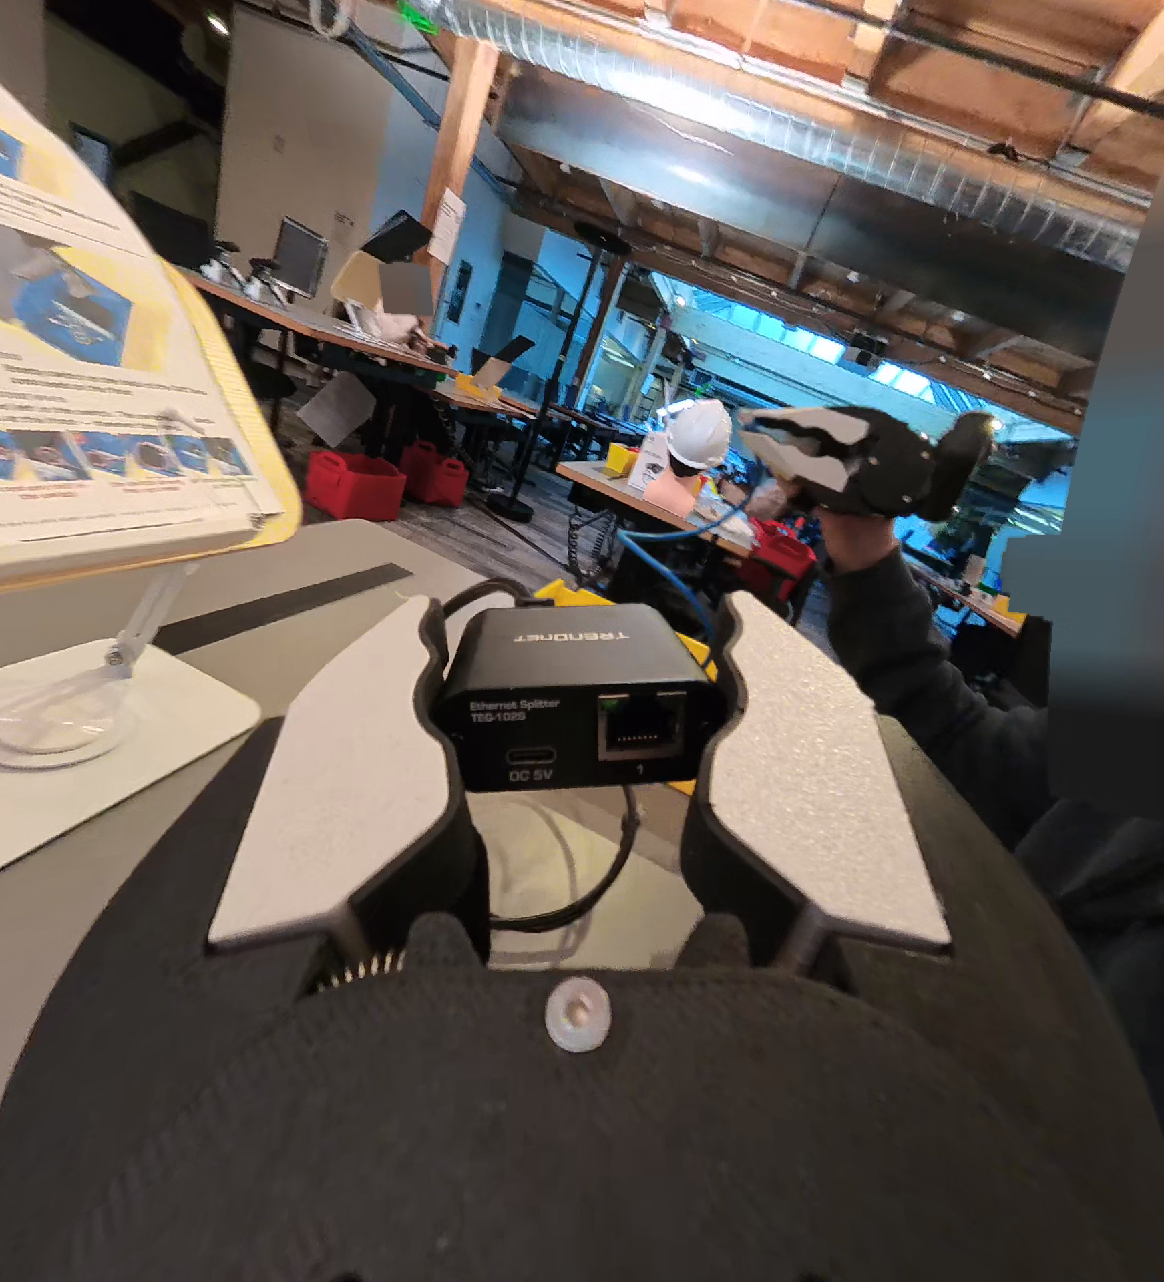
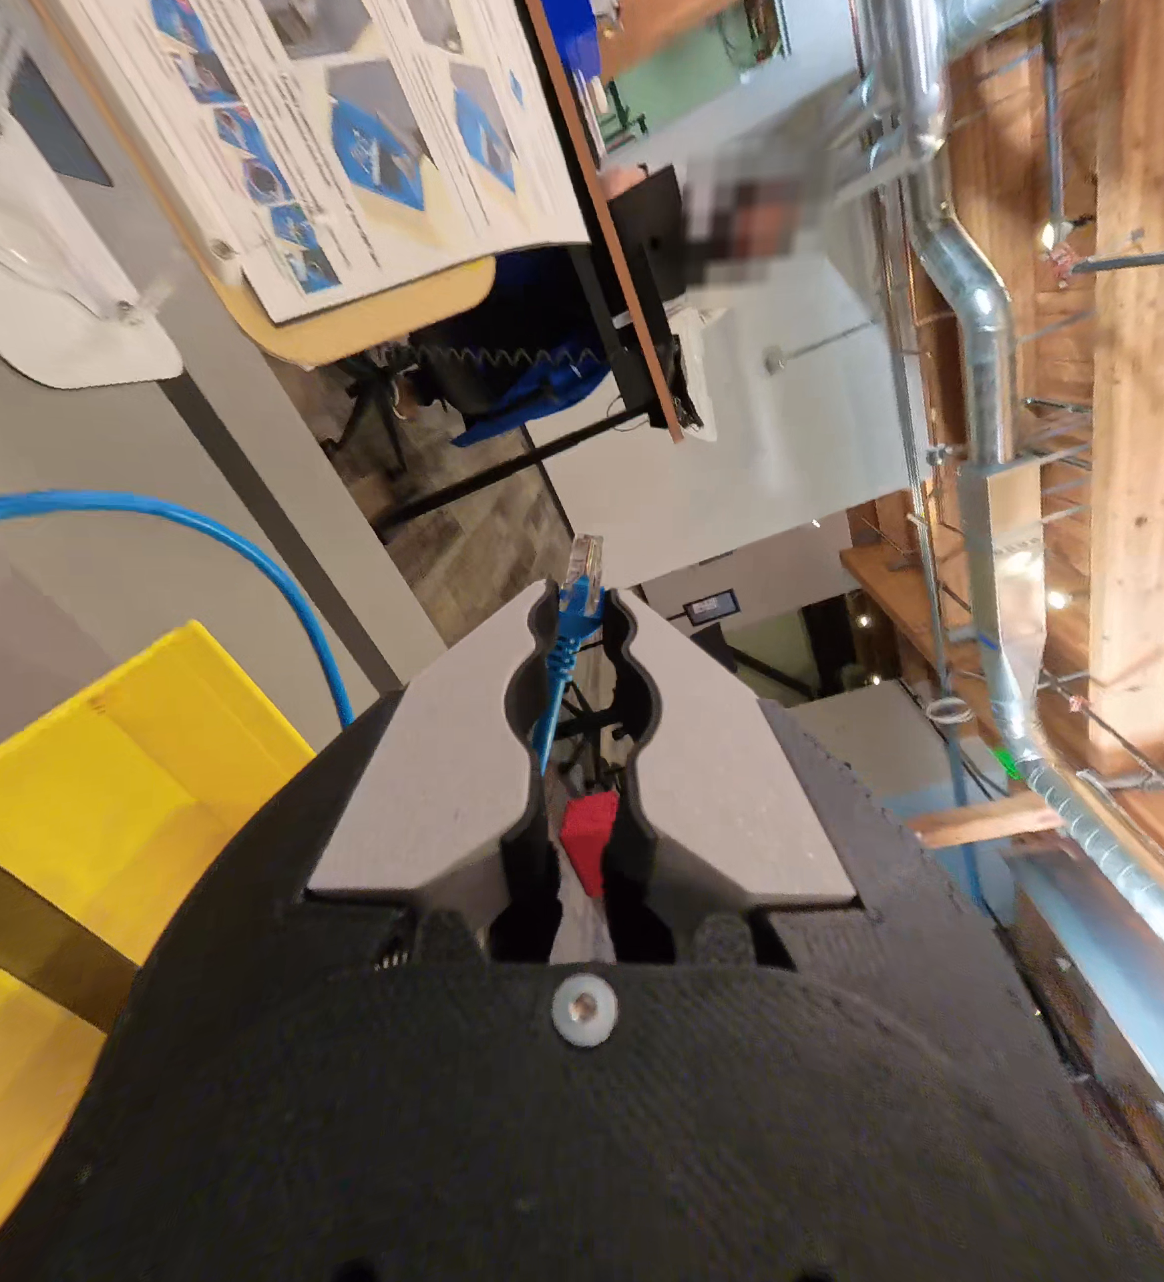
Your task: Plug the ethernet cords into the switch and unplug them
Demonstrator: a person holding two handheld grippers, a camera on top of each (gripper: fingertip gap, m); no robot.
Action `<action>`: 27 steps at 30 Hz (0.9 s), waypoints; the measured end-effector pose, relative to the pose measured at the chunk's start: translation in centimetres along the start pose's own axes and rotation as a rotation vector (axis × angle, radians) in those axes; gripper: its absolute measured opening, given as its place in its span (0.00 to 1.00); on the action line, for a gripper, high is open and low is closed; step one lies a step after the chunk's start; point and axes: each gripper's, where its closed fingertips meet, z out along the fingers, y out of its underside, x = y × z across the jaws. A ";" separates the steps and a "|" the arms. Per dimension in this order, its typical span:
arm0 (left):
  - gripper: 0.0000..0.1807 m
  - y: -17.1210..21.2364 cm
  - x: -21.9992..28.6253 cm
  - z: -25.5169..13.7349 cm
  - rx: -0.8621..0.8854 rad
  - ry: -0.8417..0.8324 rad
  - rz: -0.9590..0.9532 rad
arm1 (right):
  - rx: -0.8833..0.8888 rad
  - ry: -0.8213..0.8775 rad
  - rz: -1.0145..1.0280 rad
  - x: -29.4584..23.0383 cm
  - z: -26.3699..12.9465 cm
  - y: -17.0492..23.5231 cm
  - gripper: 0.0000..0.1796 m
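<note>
My left gripper [image 1: 582, 624] is shut on a small black ethernet switch [image 1: 575, 694] and holds it above the grey table. The switch's near face shows an empty ethernet port [image 1: 640, 725] and a USB-C socket. My right gripper [image 2: 579, 600] is shut on the blue ethernet cord [image 2: 568, 638] just behind its clear plug [image 2: 584, 558], which sticks out past the fingertips. In the left wrist view the right gripper [image 1: 759, 433] is up and to the right of the switch, apart from it, with the blue cord [image 1: 676, 555] hanging below.
An instruction sheet on a white stand [image 1: 79, 312] is at the table's left. Yellow bins [image 2: 100, 777] sit near the table edge. A thin black cable [image 1: 606, 881] loops under the switch. A person's dark sleeve [image 1: 912, 659] is at right. Tip to tip, the grippers are about 40 cm apart.
</note>
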 end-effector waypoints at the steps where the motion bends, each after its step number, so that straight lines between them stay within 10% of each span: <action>1: 0.41 0.5 0.6 0.6 -0.023 0.017 0.008 | 0.007 -0.005 -0.018 -0.6 0.5 -0.9 0.06; 12: 0.41 9.7 6.3 5.5 -0.263 0.270 -0.086 | 0.151 -0.203 0.212 -11.0 10.7 -11.4 0.06; 27: 0.41 9.9 7.4 5.6 -0.260 0.364 -0.070 | 0.425 -0.442 1.423 -9.4 16.0 -12.5 0.06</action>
